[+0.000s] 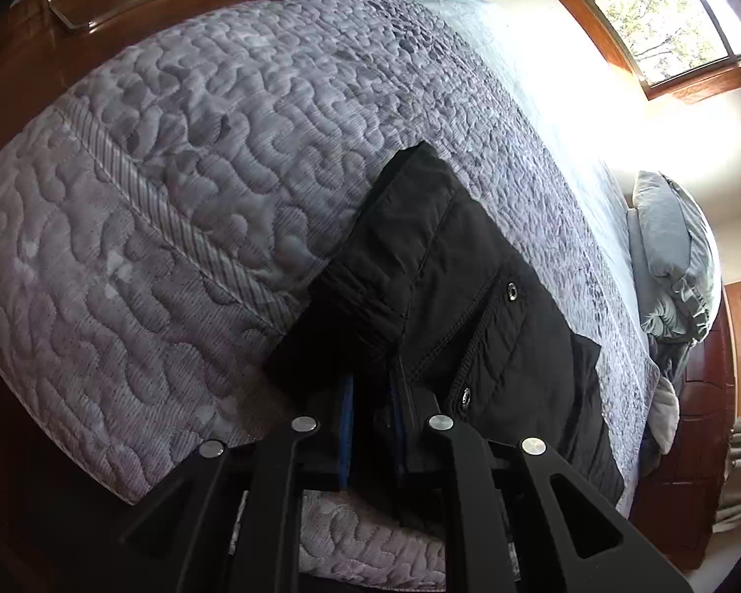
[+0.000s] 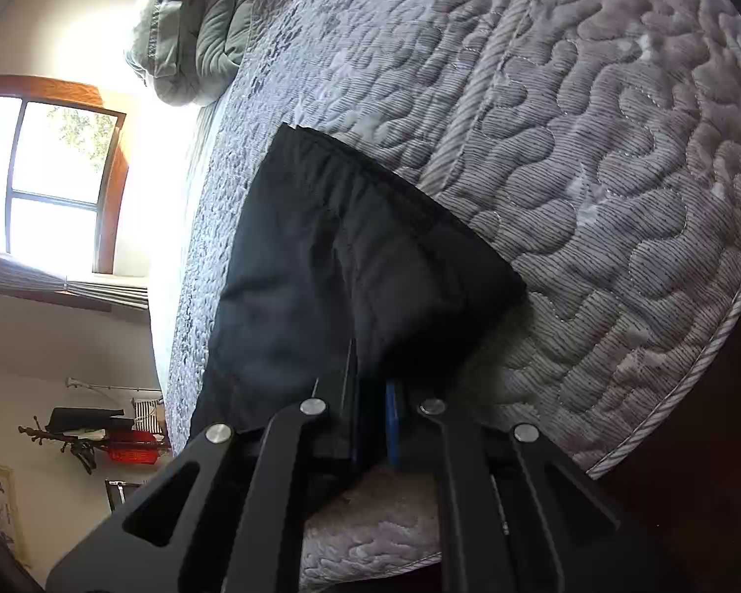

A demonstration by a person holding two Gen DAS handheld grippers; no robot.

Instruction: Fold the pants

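Both my tongs pinched the black pants [image 1: 449, 267], left gripper [image 1: 373, 415] low centre; right gripper [image 2: 370, 410] low centre, quilted bed [image 1: 197, 148] beneath.

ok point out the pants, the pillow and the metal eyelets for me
pants [image 2: 321, 257], right wrist view, on the flat black cloth below the waistband
pillow [image 1: 667, 232], left wrist view, on its grey cover
metal eyelets [image 1: 511, 290], left wrist view, on the upper eyelet

Both my wrist cams look steeply down along the tongs, close over the bed [image 1: 197, 148] edge; both views share black pants [image 1: 469, 272] & quilt.
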